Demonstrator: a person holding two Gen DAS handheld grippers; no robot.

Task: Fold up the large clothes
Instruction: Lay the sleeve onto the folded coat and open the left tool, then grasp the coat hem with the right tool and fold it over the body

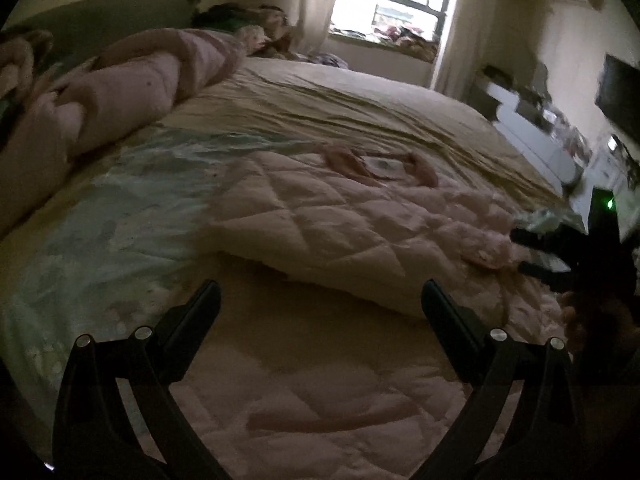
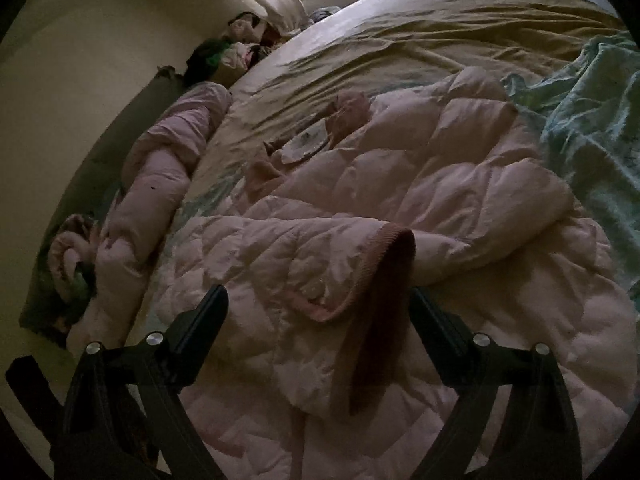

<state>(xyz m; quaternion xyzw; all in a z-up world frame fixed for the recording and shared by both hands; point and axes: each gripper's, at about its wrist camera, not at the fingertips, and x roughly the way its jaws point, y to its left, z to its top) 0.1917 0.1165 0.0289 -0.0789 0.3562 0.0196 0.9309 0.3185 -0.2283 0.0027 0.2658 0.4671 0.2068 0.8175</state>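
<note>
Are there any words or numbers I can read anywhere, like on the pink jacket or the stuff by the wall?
None can be read.
Pink jacket: the pale patch inside its collar may be a label, but it is too blurred to read.
Things on the shelf by the wall: too small and blurred to tell any print.

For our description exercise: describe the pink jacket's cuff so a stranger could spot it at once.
Start at the bed with its tan sheet. On its near side lies a quilted pale pink jacket, one sleeve folded across it. The cuff ends that sleeve: a ribbed, darker pink band, unlike the smooth quilting around it.
</note>
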